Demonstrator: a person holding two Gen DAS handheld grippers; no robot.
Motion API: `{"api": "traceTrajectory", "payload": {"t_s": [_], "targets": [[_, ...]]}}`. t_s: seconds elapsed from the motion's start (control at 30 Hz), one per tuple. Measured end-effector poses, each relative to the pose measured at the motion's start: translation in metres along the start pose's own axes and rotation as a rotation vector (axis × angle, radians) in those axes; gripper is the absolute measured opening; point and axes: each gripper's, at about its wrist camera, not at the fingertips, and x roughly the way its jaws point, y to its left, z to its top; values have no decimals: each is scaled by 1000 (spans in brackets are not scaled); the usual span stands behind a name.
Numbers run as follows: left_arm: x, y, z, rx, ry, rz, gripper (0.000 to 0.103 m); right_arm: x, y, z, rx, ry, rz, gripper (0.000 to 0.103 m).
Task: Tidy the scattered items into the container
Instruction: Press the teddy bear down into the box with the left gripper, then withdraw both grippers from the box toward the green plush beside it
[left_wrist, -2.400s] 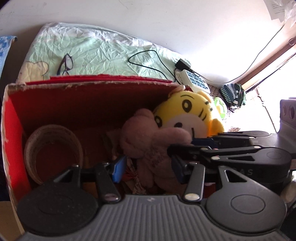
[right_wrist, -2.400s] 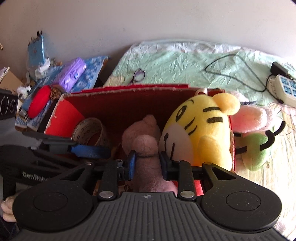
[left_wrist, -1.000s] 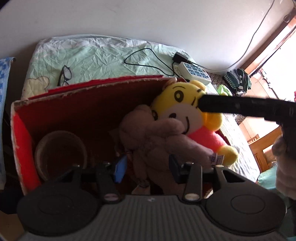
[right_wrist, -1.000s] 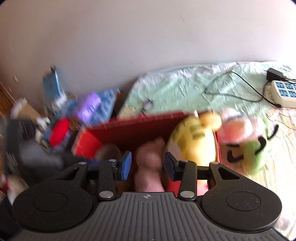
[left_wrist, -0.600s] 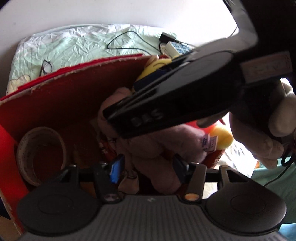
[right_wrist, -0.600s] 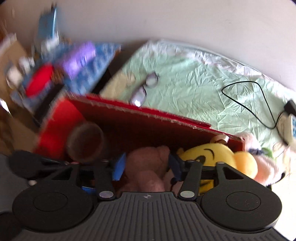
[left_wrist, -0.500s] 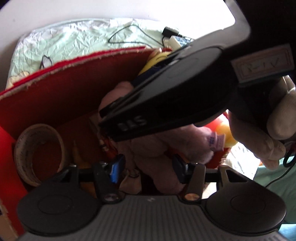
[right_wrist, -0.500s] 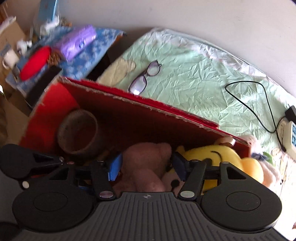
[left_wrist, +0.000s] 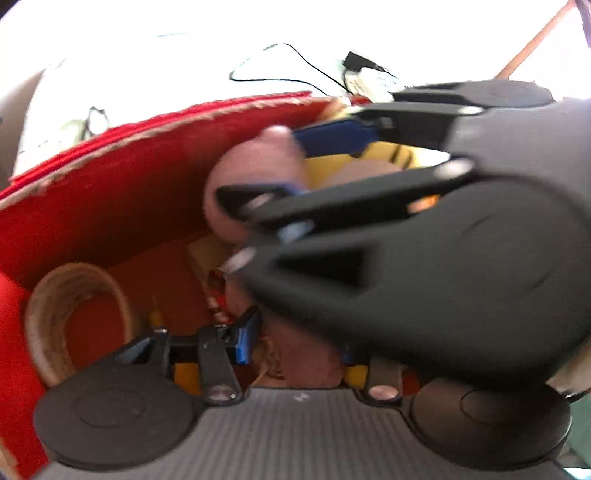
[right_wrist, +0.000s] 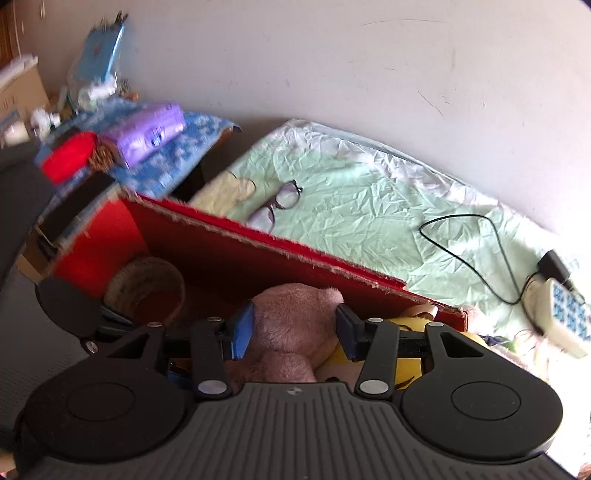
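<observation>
Since half a second ago, your right tongs have dropped lower over the red box, and from the left wrist camera they now cover most of the right side of the view. They are spread wide, one blue pad on each side of the pink plush bear's head; whether the pads touch the fur cannot be made out. That bear lies inside the box, pressed against the yellow tiger plush on its right. A roll of tape stands in the box's left corner. Your left tongs hang released low in the box over the bear's body, though their right finger is hidden behind the other tool. Beyond the box, on the bed's green sheet, lie a pair of glasses and a power strip with a black cable.
</observation>
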Motion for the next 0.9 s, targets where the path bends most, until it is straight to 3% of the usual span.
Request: {"api": "traceTrajectory", "payload": {"t_s": [0.1, 0.33, 0.5, 0.63, 0.8, 0.9], "targets": [[1, 1, -2, -17, 9, 2, 35, 7, 3, -3, 14, 4, -16, 50], [-30, 0, -21, 22, -69, -21, 35, 3, -14, 1, 100, 6, 7, 57], [-30, -5, -21, 15, -73, -36, 35, -18, -35, 3, 205, -50, 6, 60], [-24, -7, -17, 19, -60, -39, 33, -33, -50, 1, 312, -67, 88, 56], [-20, -7, -16, 13, -45, -39, 33, -27, -52, -7, 390, -5, 190, 51], [-21, -6, -17, 10, -41, -39, 33, -21, -47, -14, 406, 22, 191, 49]]}}
